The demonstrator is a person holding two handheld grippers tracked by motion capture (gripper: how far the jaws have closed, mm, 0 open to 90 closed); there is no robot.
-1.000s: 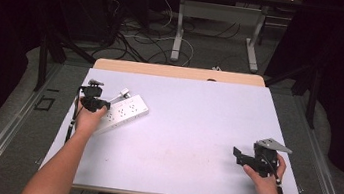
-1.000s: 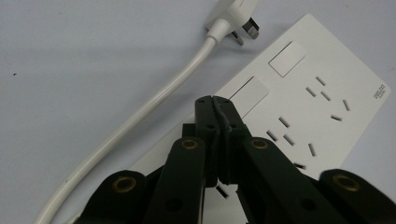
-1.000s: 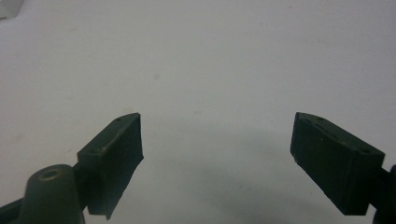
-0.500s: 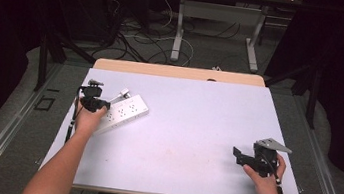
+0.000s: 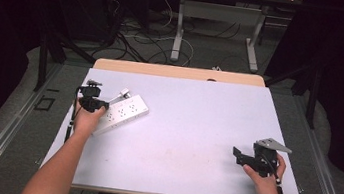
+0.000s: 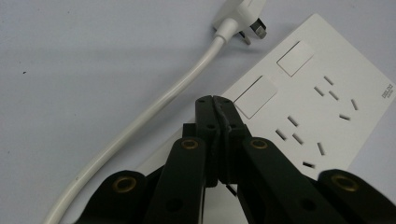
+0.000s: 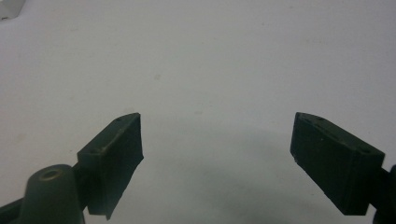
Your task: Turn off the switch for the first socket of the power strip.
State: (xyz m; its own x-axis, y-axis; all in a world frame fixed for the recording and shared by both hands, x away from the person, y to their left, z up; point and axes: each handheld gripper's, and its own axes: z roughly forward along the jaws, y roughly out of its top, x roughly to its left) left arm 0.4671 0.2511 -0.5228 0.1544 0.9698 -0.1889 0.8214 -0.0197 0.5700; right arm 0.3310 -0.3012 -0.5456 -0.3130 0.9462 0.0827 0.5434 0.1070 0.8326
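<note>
Scene: a person sits at a pale table (image 5: pixel 191 130) with a hand-held gripper in each hand.
Power strip: a white power strip (image 6: pixel 317 98) lies flat at the table's left side, with its white cable (image 6: pixel 154 109) curving away and its plug (image 6: pixel 240 16) lying loose on the table beside the strip's far end.
Left gripper: the left gripper (image 6: pixel 215 103) has its jaws pressed fully together with nothing between them; the tips rest over the strip's near edge, just beside a rocker switch (image 6: pixel 256 96).
Right gripper: the right gripper (image 7: pixel 217 140) has its jaws spread wide and empty, over bare table, well apart from the strip.
Risk of sliding: nothing steadies the strip, so a push from the closed tips probably shoves it across the table.
Risk of missing: the tips sit beside the switch, so a press likely lands on plain casing.
Risk of snagging: the loose cable may drag the plug along.
</note>
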